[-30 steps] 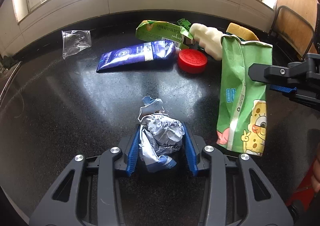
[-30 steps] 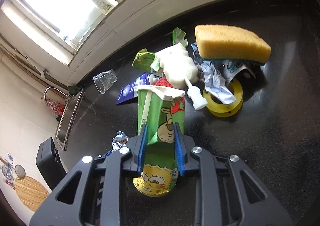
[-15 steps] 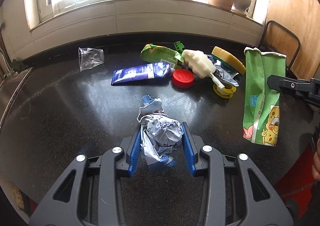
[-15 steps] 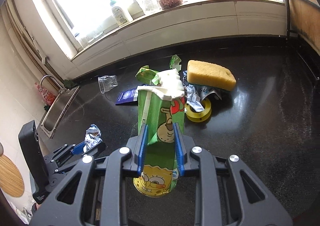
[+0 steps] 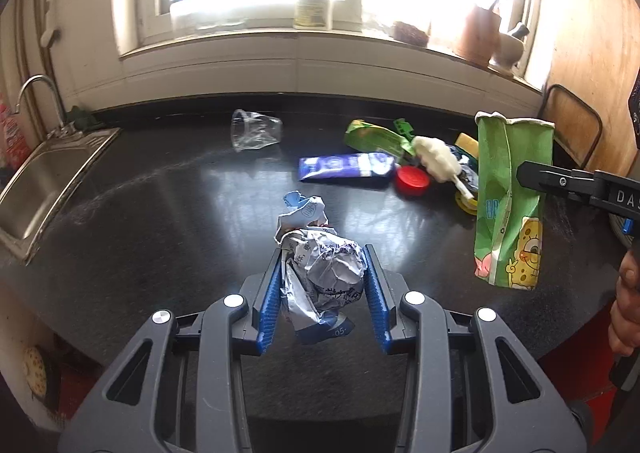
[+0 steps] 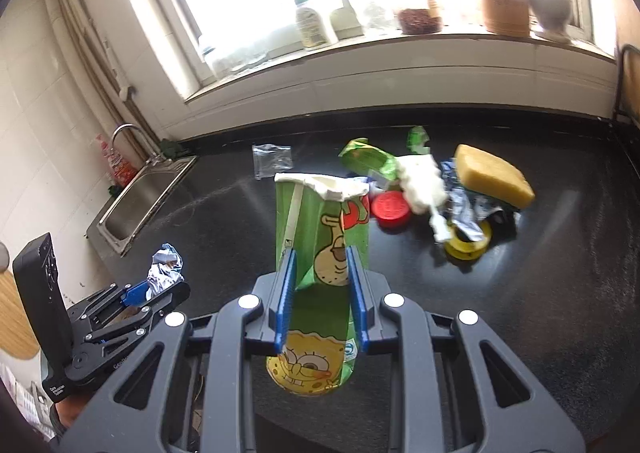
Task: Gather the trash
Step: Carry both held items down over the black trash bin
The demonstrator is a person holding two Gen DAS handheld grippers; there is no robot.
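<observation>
Your glossy black speckled stone counter [image 5: 168,213] reflects light; the crumpled foil-paper wrapper [image 5: 324,277] looks shiny, the brushed-steel sink [image 5: 44,177] dull.

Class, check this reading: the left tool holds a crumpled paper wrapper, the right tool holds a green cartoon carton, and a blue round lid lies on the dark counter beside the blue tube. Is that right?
Not quite. The round lid is red, not blue, as both wrist views show. The rest stands: the left tool holds the crumpled paper wrapper, the right tool holds the green cartoon carton, and the lid lies on the dark counter beside the blue tube.

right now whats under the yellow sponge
Crumpled silver-blue wrappers stick out from under the yellow sponge, beside a yellow tape roll. Anything further beneath is hidden.
</observation>
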